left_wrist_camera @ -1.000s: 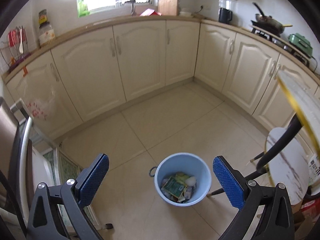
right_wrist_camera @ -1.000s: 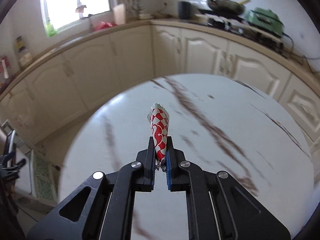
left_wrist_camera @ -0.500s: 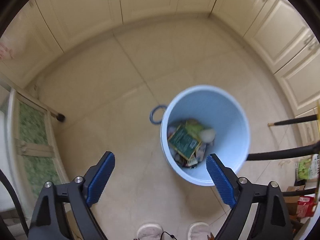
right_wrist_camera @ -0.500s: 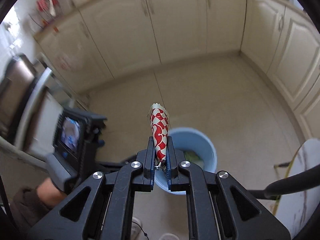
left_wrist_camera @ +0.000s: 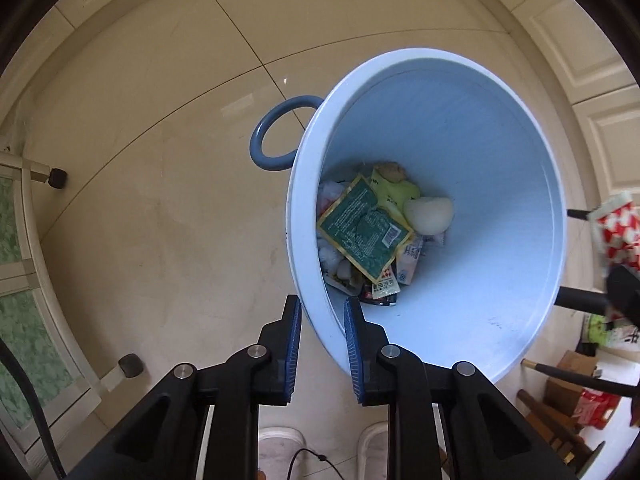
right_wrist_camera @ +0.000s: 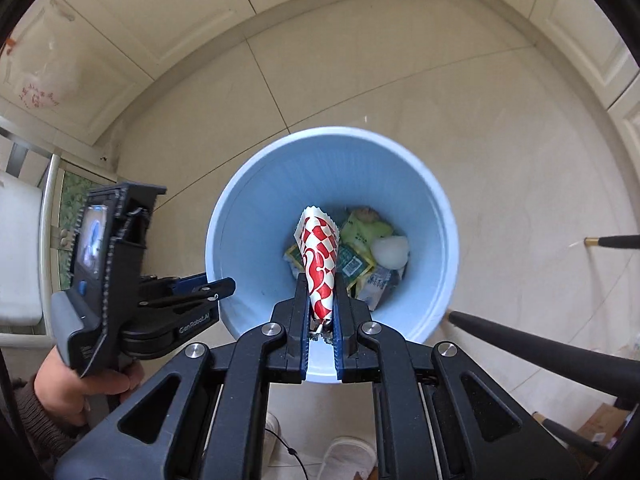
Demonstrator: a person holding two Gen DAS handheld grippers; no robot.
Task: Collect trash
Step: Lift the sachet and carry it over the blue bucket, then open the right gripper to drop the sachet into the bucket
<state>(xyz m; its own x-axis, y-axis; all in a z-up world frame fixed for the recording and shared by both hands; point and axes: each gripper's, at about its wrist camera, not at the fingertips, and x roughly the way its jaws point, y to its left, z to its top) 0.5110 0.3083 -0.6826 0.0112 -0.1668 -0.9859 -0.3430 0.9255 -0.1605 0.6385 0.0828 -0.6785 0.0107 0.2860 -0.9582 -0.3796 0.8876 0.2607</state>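
A light blue bin (left_wrist_camera: 460,128) with a ring handle (left_wrist_camera: 272,132) stands on the tiled floor, tilted toward me, with several wrappers (left_wrist_camera: 364,232) at its bottom. My left gripper (left_wrist_camera: 320,304) is shut on the bin's near rim. My right gripper (right_wrist_camera: 321,280) is shut on a red and white checked paper cone wrapper (right_wrist_camera: 318,256), held over the open bin (right_wrist_camera: 256,216). The wrapper also shows at the right edge of the left wrist view (left_wrist_camera: 616,232). The left gripper (right_wrist_camera: 212,286) shows in the right wrist view at the bin's left rim.
Cream cabinets (right_wrist_camera: 132,28) line the far wall. Black chair legs (right_wrist_camera: 540,340) stand right of the bin. A white rack with green panels (left_wrist_camera: 24,280) stands at the left. My slippers (right_wrist_camera: 348,456) are just below the bin.
My left gripper has come down and closed on the bin's rim, tilting the bin. My right gripper has carried the wrapper from the table to above the bin.
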